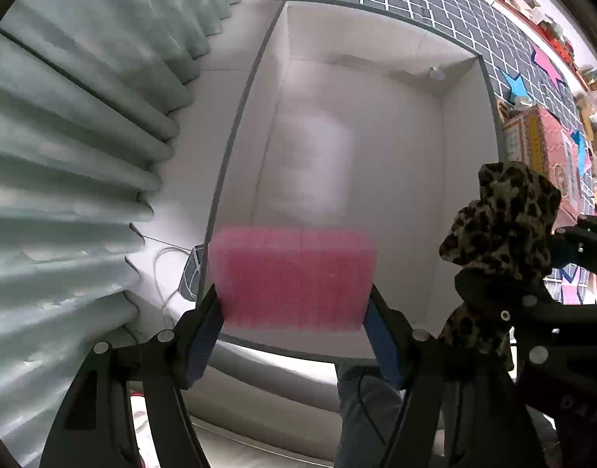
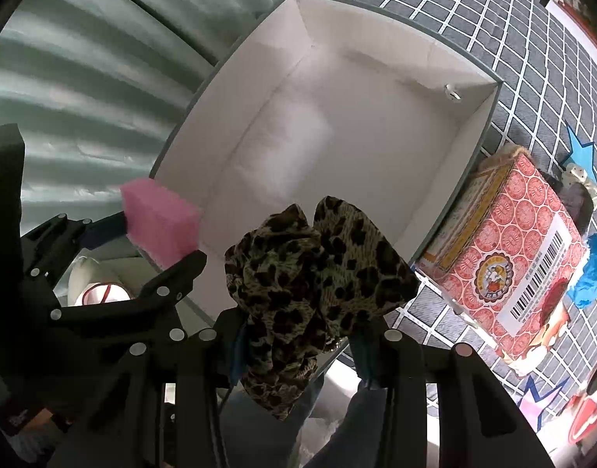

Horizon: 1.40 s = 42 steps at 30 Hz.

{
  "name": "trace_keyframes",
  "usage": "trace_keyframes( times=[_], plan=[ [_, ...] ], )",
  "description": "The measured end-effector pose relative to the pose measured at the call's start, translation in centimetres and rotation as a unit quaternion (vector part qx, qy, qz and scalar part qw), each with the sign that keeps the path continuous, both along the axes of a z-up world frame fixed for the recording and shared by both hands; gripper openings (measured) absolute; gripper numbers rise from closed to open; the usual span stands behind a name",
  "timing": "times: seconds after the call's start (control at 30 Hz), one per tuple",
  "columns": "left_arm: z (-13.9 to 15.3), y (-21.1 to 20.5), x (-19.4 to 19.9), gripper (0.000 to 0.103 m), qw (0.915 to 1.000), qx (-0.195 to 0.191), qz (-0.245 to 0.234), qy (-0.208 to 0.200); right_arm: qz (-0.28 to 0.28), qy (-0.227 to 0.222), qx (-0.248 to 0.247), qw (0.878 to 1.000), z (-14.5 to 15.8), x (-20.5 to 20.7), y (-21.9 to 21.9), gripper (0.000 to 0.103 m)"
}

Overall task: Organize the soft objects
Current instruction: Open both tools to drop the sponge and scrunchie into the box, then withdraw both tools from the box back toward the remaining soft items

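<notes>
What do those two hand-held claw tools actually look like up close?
Both are matte black plastic. The left gripper and right gripper each have two angular fingers joined by linkages with round silver pivot pins, and dark blue pads line the inner finger faces. Faint lettering marks one body. A thin dark cable hangs below, beside blue denim trousers.

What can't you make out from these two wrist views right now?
- White bag in the box: blurred in both views, contents unreadable.
- Small object in the box's far corner: too small to identify.
- Leopard cloth: lower part hidden behind the right gripper.
- Pink sponge: underside hidden, left wrist view.
</notes>
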<state>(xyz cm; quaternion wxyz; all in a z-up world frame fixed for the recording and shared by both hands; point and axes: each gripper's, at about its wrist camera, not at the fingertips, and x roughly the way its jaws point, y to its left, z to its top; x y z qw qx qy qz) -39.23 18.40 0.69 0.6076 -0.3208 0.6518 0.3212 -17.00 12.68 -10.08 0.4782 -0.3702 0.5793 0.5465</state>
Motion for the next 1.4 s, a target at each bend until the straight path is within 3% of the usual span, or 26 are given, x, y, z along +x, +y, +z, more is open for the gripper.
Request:
trace_keyframes(
  times=[0.63,0.73,0.8,0.83,0.87,0.97,1.1,1.13,1.17,1.2,1.4],
  plan=[
    [-0.4,0.0,0.0,0.076,1.0,0.001,-0.004,-0.002,-0.004,0.005,0.002,1.0,0.1,0.2,-0.1,0.045],
    [-0.6,0.3,-0.3,0.08,1.0,-0.006,0.007,0.001,-0.009,0.003,0.005,1.0,0.3,0.5,-0.3,0.052],
    [-0.6,0.5,-0.5,0.085,0.9998,-0.012,0.017,-0.003,-0.014,0.008,0.012,1.0,0.8,0.8,-0.4,0.064],
    [-0.4,0.5,-0.6,0.086,0.9997,-0.012,0.02,-0.008,-0.016,0.01,0.016,1.0,1.0,0.9,-0.4,0.077],
    [-0.3,0.5,-0.6,0.089,0.9997,-0.009,0.02,-0.011,-0.018,0.011,0.022,1.0,1.3,0.9,-0.5,0.083],
    [0.2,0.5,-0.5,0.103,0.9997,0.002,0.02,-0.015,-0.018,0.007,0.033,0.999,2.1,1.0,-0.6,0.083],
    [0.6,0.6,-0.3,0.103,0.9996,0.005,0.021,-0.018,-0.025,0.006,0.039,0.999,2.7,1.2,-1.2,0.083],
    [0.7,0.7,-0.4,0.103,0.9996,0.004,0.021,-0.02,-0.026,0.004,0.042,0.999,3.0,1.2,-1.4,0.087],
    [0.7,0.6,-0.4,0.103,0.9995,0.003,0.021,-0.022,-0.027,0.002,0.045,0.999,3.2,1.3,-1.4,0.1],
    [0.9,0.6,-0.3,0.103,0.9995,0.002,0.02,-0.024,-0.028,0.004,0.051,0.998,3.6,1.3,-1.4,0.102],
    [2.3,0.1,1.1,0.103,0.9988,0.003,-0.01,-0.048,-0.039,-0.009,0.077,0.996,6.2,1.7,-1.6,0.102]
  ],
)
